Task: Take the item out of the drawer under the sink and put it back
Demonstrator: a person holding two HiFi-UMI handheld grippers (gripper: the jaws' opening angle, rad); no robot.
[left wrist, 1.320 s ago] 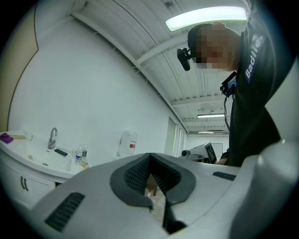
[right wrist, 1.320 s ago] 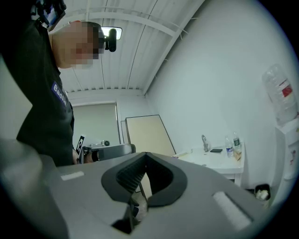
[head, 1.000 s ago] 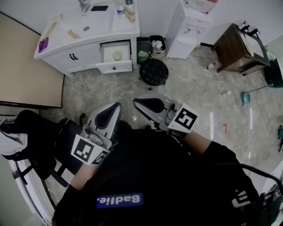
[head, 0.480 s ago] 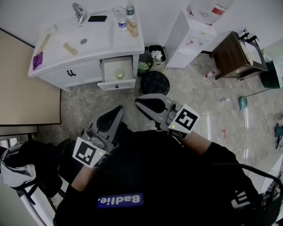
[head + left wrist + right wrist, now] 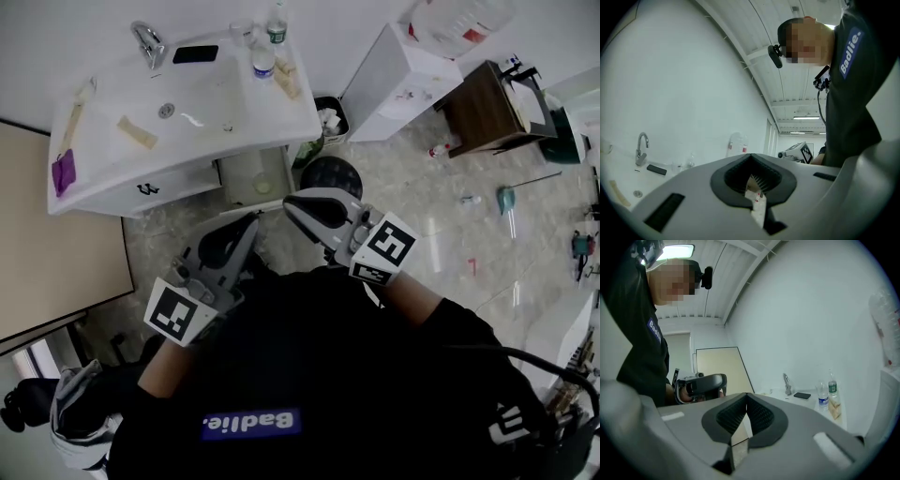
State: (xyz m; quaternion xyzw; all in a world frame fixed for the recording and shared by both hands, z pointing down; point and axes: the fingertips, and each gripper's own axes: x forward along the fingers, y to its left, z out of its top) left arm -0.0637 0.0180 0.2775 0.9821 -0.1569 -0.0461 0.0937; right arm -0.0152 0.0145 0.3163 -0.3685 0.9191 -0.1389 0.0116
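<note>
The grey left gripper [image 5: 247,223] and grey right gripper [image 5: 291,201] are both squeezed closed on nothing, near the open white drawer [image 5: 244,169] under the white sink counter's [image 5: 220,108] front edge.

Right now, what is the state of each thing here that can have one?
Drawer: open, small item inside.
Left gripper: shut, empty.
Right gripper: shut, empty.
Bottles: both upright.
Phone: lying flat, screen dark.
</note>
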